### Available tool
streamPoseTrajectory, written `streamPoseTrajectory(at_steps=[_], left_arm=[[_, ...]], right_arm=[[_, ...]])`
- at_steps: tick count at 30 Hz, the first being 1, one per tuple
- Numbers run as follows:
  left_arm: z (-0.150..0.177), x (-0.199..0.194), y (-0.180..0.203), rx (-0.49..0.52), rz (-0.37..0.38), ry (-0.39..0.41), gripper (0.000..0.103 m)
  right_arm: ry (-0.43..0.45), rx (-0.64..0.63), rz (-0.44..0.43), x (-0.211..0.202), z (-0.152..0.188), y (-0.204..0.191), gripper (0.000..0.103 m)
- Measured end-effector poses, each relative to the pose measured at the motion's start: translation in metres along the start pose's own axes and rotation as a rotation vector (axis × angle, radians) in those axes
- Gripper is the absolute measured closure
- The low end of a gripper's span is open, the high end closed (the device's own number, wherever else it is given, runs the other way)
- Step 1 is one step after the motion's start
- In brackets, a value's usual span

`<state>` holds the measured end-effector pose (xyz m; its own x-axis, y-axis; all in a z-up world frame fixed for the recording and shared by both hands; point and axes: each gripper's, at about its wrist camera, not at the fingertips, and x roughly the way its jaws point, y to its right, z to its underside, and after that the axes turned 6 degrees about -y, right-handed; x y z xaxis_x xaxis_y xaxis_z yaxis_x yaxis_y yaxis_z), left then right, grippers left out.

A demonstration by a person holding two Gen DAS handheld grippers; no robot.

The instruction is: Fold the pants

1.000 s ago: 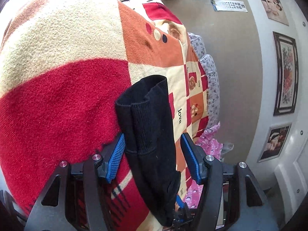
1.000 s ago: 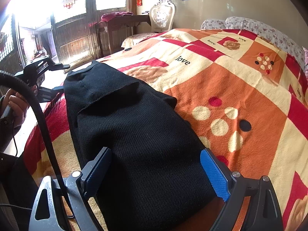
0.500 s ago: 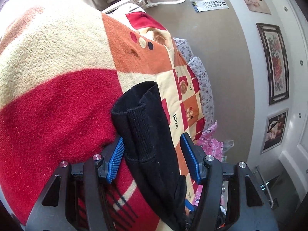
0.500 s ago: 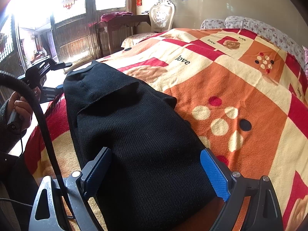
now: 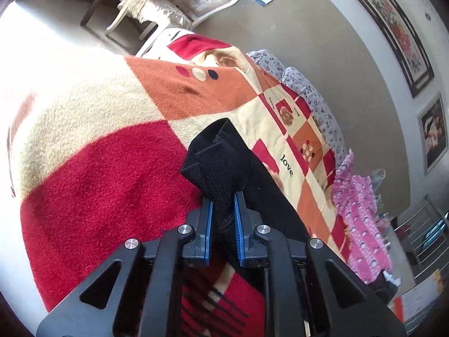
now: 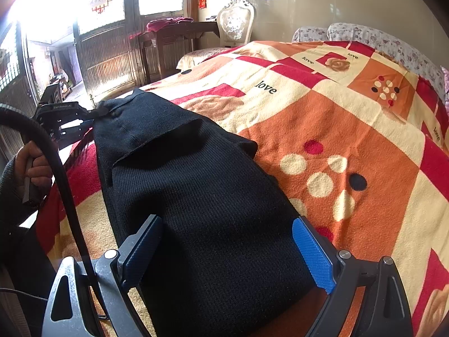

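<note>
Black knit pants (image 6: 196, 196) lie lengthwise on a patterned red, orange and cream blanket (image 6: 350, 129) on a bed. In the left wrist view my left gripper (image 5: 223, 196) is shut on the ribbed cuff end of the pants (image 5: 221, 163), which bunches up between the blue pads. In the right wrist view my right gripper (image 6: 224, 241) is open, its fingers standing either side of the wide near end of the pants. The left gripper (image 6: 64, 118) shows there at the far cuff end, held by a hand.
A black cable (image 6: 64, 185) arcs along the bed's left side. Floral pillows (image 6: 393, 42) line the far wall. A white chair (image 6: 235, 22) and dark wooden table (image 6: 174, 36) stand beyond the bed. Pink fabric (image 5: 362, 210) lies by the bed's edge.
My left gripper has closed on the pants' cuff, which was lying loose between open fingers before. The right gripper and the pants' wide end have not moved.
</note>
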<state>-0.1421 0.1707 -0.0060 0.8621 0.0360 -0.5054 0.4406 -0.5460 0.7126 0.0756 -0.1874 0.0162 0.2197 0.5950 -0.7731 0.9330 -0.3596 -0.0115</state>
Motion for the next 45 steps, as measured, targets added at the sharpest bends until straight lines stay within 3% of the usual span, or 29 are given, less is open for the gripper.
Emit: streamPoseTrajectory(at_steps=[7, 12, 14, 20, 23, 25, 26, 29, 30, 31, 35, 38, 42, 44, 45], left_arm=[[0.031, -0.012, 0.074, 0.460, -0.219, 0.191, 0.091], [0.053, -0.002, 0.102, 0.668, -0.289, 0.229, 0.091], [0.064, 0.007, 0.116, 0.773, -0.352, 0.243, 0.091], [0.124, 0.027, 0.161, 1.157, -0.406, 0.278, 0.091], [0.154, 0.028, 0.170, 1.287, -0.410, 0.315, 0.091], [0.166, 0.024, 0.176, 1.325, -0.408, 0.336, 0.091], [0.170, 0.022, 0.178, 1.336, -0.406, 0.343, 0.091], [0.180, 0.013, 0.179, 1.362, -0.375, 0.364, 0.091], [0.186, 0.008, 0.181, 1.389, -0.356, 0.384, 0.091], [0.193, 0.003, 0.182, 1.419, -0.342, 0.403, 0.091], [0.222, -0.013, 0.183, 1.543, -0.315, 0.473, 0.091], [0.215, -0.024, 0.173, 1.496, -0.322, 0.438, 0.091], [0.185, -0.044, 0.155, 1.381, -0.374, 0.435, 0.091], [0.175, -0.043, 0.147, 1.365, -0.407, 0.440, 0.080], [0.172, -0.038, 0.144, 1.367, -0.423, 0.432, 0.060]], right_arm=[[-0.003, 0.011, -0.004, 0.001, 0.000, 0.002, 0.010], [-0.006, 0.019, -0.005, 0.002, 0.000, 0.003, 0.009], [-0.006, 0.017, -0.003, 0.001, -0.001, 0.002, 0.009], [0.017, 0.037, 0.008, -0.002, 0.000, 0.003, 0.010], [0.071, 0.125, 0.018, -0.016, -0.003, 0.008, 0.014], [0.127, 0.230, -0.030, -0.035, -0.015, 0.014, 0.015], [0.173, 0.295, -0.095, -0.047, -0.022, 0.018, 0.015], [0.276, 0.472, -0.406, -0.060, -0.037, 0.027, 0.015], [0.279, 0.545, -0.533, -0.054, -0.042, 0.030, 0.015], [0.265, 0.586, -0.596, -0.049, -0.046, 0.030, 0.015], [0.231, 0.710, -0.786, -0.016, -0.057, 0.030, 0.015], [0.173, 0.740, -0.729, 0.005, -0.066, 0.023, 0.015], [0.163, 0.702, -0.767, 0.010, -0.077, 0.008, 0.015], [0.156, 0.651, -0.743, 0.006, -0.082, 0.004, 0.015], [0.151, 0.645, -0.727, 0.007, -0.084, 0.002, 0.015]])
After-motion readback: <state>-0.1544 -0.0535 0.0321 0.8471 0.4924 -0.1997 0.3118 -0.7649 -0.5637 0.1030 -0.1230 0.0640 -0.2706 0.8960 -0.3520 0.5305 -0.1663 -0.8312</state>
